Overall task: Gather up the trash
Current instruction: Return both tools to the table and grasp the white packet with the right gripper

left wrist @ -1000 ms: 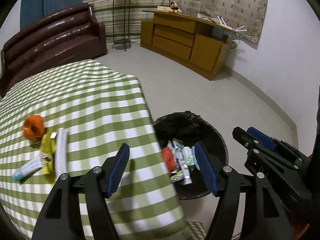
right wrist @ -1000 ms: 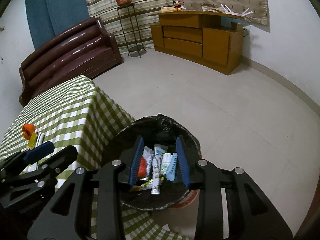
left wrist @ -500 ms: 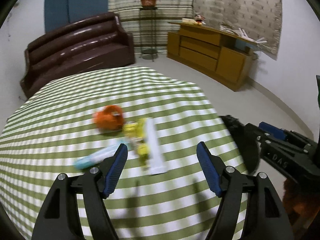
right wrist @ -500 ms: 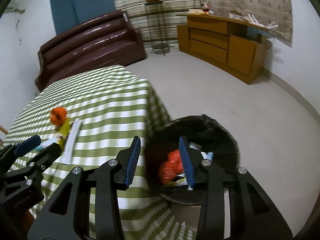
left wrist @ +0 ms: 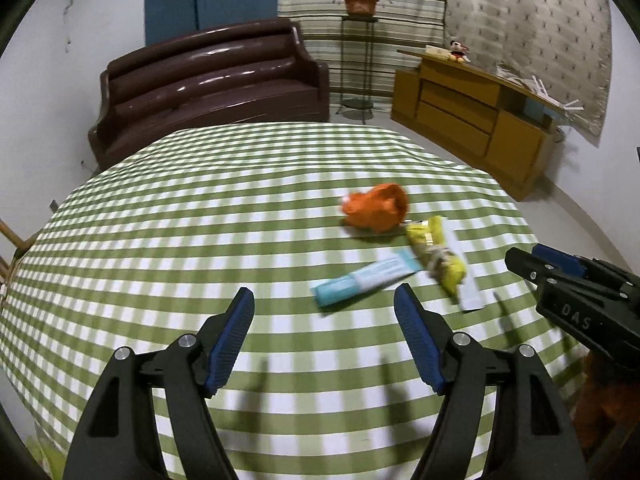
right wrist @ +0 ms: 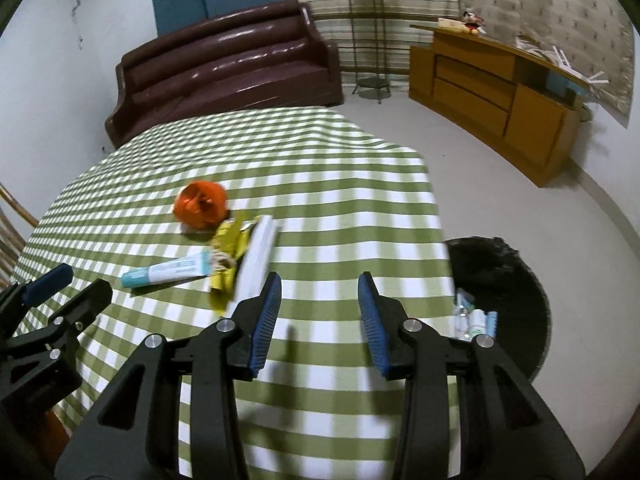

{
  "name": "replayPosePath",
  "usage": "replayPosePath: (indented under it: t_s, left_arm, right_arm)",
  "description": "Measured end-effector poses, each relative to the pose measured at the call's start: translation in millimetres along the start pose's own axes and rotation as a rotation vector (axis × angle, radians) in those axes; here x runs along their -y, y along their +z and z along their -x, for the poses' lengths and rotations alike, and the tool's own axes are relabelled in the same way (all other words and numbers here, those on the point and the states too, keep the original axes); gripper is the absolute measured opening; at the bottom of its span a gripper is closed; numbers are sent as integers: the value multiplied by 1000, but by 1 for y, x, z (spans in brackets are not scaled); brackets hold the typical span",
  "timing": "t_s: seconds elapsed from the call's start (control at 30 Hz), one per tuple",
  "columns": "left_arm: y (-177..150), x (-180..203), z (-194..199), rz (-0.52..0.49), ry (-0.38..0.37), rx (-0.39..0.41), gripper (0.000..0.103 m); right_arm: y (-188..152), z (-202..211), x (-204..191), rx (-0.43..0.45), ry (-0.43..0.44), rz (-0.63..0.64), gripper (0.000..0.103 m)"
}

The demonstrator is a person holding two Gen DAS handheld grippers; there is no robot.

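Trash pile, crumpled orange wrapper (left wrist: 376, 210), yellow packet (left wrist: 436, 256), teal tube (left wrist: 366, 280), lies on green-checked desk (left wrist: 200, 220); both claws, left (left wrist: 324, 336) and right (right wrist: 318, 316), wide open, empty. Overlapping pieces may slip from grip.

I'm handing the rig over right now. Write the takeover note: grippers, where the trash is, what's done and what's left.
Left gripper: open, empty, above the checked table, short of the trash.
Right gripper: open, empty, over the table's bin-side edge.
On the table, in one cluster: orange wrapper, yellow wrapper, light-blue tube, and a white flat pack partly under the yellow wrapper.
Bin: on the floor beside the table, black liner, already holding several pieces of trash.
Done: some trash binned.
Left: the four pieces on the table. The tube lies nearest the left gripper.
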State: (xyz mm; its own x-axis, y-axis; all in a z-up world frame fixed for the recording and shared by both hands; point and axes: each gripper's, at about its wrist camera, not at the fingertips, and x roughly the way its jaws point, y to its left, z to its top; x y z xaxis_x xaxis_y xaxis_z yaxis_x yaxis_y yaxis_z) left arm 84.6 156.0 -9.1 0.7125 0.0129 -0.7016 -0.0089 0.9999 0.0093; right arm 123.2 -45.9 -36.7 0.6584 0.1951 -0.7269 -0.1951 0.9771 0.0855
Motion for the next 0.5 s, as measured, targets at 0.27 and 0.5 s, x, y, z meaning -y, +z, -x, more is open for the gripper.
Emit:
replayPosePath:
  t_s: [0.27,0.5]
  left_arm:
    - [-3,-27,-3,22,20,-6,70]
    - [-4,-36,-7,27,10,-16,71]
  right_arm:
    - [9,-18,-28,-34,-2,34,39]
    - [16,-33,-40,-67,-23,43,39]
